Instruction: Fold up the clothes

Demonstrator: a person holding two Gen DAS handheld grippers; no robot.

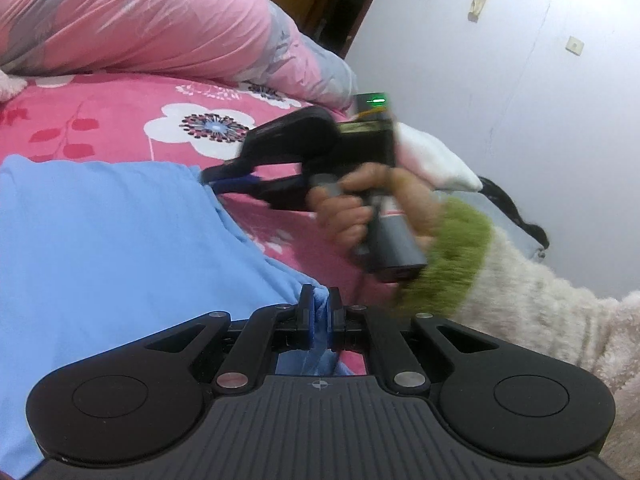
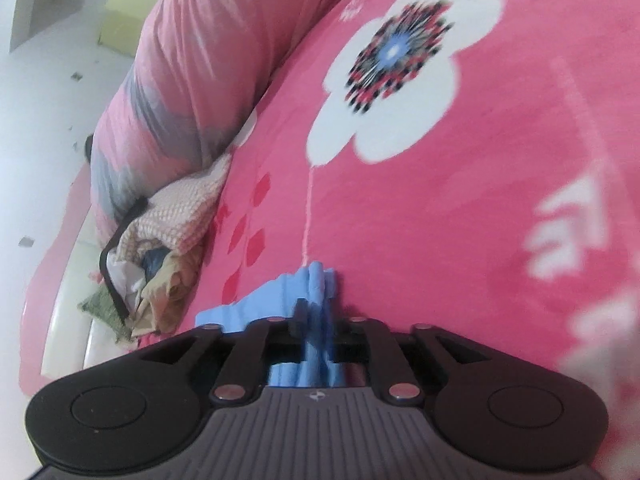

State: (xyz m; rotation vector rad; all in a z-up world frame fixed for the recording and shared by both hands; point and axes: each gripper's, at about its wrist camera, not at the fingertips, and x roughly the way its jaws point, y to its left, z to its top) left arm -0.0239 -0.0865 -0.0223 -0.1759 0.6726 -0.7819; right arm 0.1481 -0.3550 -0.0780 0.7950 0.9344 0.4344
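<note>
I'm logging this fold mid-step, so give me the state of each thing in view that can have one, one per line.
Left gripper: shut on the light blue cotton garment.
Right gripper: shut on a bunched edge of the same garment.
Light blue cotton garment: spread on the bed, pinched at two edges.
Pink floral fleece bedsheet: laid flat under the garment.
Pink and grey quilt: rolled up at the bed's far side.

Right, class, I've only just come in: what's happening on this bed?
A person is folding a light blue garment on a pink floral blanket. Each hand holds a tool: the left tool is shut on one bunched edge of the cloth, and the right tool is shut on another. A rolled pink quilt lies at the bed's far side.
</note>
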